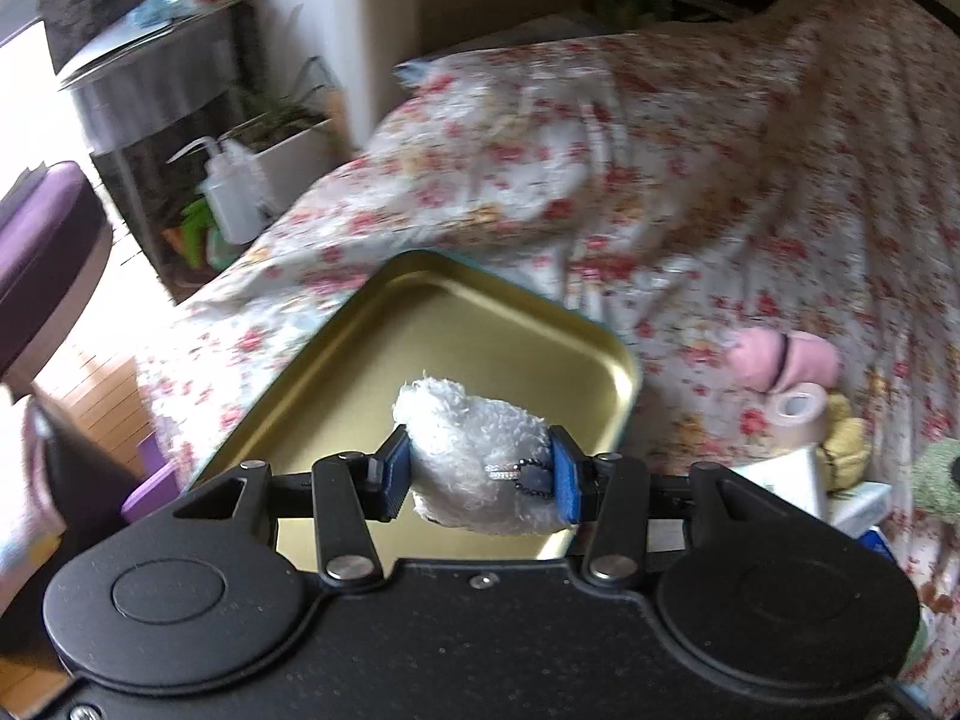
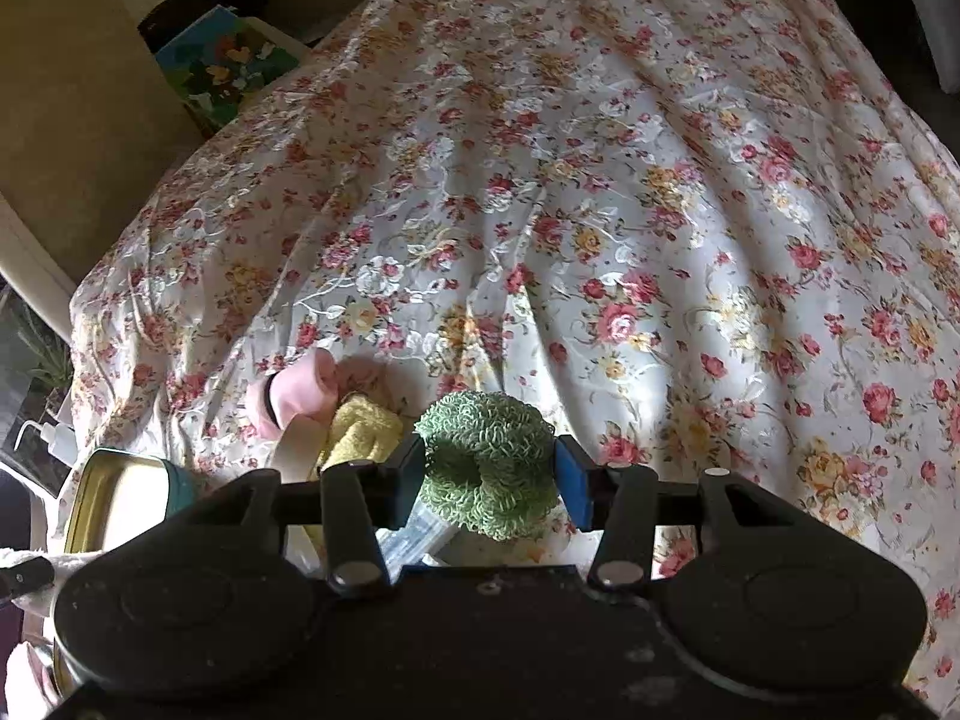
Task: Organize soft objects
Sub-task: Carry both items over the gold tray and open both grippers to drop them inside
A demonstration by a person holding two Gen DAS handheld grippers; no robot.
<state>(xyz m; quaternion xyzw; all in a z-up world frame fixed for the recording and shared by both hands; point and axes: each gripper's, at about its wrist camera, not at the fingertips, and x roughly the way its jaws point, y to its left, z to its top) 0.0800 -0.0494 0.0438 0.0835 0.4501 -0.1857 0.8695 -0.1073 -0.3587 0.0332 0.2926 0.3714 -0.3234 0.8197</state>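
A: Left tool (image 1: 480, 474), contents?

B: One white fluffy toy (image 1: 474, 456), pinched between both blue pads, jaws closed in on its sides. It hangs over the gold tray (image 1: 480, 324), which lies on the floral bedspread (image 1: 690, 180). Tray interior: nothing in it that I can see.

A: Right tool (image 2: 489, 474)?

B: One green looped-yarn piece (image 2: 489, 456), clamped likewise, pads pressing both flanks. It is off the bed, to the right of the tray, whose corner shows at lower left in the right wrist view.

A: Loose stock still on the bed?

B: A pink soft item (image 2: 300, 390), a yellow towelling piece (image 2: 360, 429), and a tape roll (image 1: 798, 414), clustered just beside the tray. Some white boxes sit near them, partly hidden.

A: Step in hand?

B: By my reading, delivery: both pieces lifted, neither deposited.

A: Next move requires?

B: Likely lowering the white toy into the tray and spreading the left jaws. The green piece needs carrying leftward over the rim first.
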